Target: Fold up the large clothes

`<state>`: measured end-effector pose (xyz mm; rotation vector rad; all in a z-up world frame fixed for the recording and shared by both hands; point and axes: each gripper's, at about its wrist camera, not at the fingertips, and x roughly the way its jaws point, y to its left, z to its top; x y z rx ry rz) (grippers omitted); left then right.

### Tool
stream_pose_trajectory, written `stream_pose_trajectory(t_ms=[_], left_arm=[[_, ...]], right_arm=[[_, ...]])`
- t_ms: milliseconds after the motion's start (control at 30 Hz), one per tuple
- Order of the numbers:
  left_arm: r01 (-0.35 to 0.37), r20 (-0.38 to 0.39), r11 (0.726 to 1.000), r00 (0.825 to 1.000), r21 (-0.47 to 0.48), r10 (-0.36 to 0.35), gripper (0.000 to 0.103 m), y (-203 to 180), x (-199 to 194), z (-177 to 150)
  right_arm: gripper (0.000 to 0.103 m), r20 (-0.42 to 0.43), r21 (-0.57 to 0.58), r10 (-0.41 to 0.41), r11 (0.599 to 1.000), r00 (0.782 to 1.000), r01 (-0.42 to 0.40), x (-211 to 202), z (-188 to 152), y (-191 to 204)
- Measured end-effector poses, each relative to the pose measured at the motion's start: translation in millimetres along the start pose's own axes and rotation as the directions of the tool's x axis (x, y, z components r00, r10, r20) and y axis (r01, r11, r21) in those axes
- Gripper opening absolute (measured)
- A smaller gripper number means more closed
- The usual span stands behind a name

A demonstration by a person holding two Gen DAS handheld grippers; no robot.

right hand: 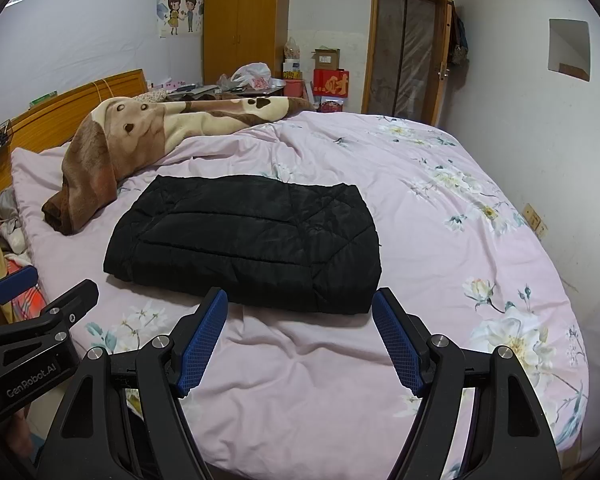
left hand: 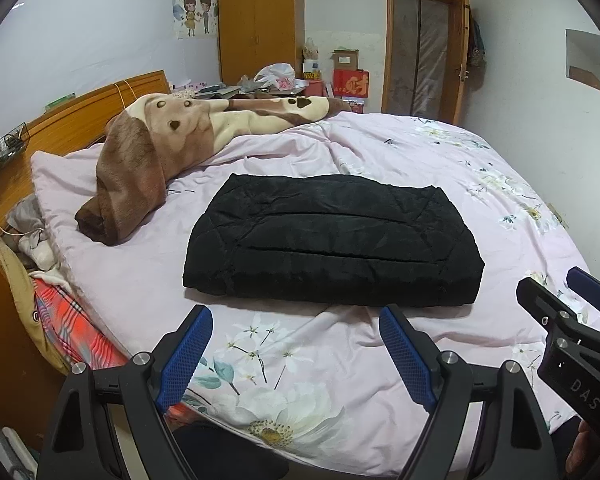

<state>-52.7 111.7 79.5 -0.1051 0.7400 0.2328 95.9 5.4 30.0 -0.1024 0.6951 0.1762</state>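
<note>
A black quilted jacket (left hand: 332, 240) (right hand: 244, 240) lies folded into a flat rectangle on the pink floral bedcover (left hand: 300, 360) (right hand: 300, 360). My left gripper (left hand: 296, 316) hovers open just short of the jacket's near edge, with nothing between its blue pads. My right gripper (right hand: 300, 300) is open too, its tips at the jacket's near right corner and apart from it. Each gripper shows in the other's view: the right gripper (left hand: 560, 284) at the right edge, the left gripper (right hand: 48, 280) at the left edge.
A brown and cream fleece blanket (left hand: 172, 152) (right hand: 140, 132) lies bunched at the bed's far left near the wooden headboard (left hand: 80, 112). Loose clothes (left hand: 40, 260) are piled between bed and headboard. A wardrobe (left hand: 260, 20), boxes and a door (left hand: 424, 48) stand along the far wall.
</note>
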Motion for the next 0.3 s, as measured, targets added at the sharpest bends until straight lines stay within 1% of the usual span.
stream_pose_trajectory(t_ms=[300], left_arm=[[0.0,-0.004,1.0,1.0,-0.006,0.0,0.085,0.9,0.1,-1.2]], right_arm=[[0.075,-0.002,-0.003,0.003,1.0,1.0,-0.003,1.2,-1.5,-3.6]])
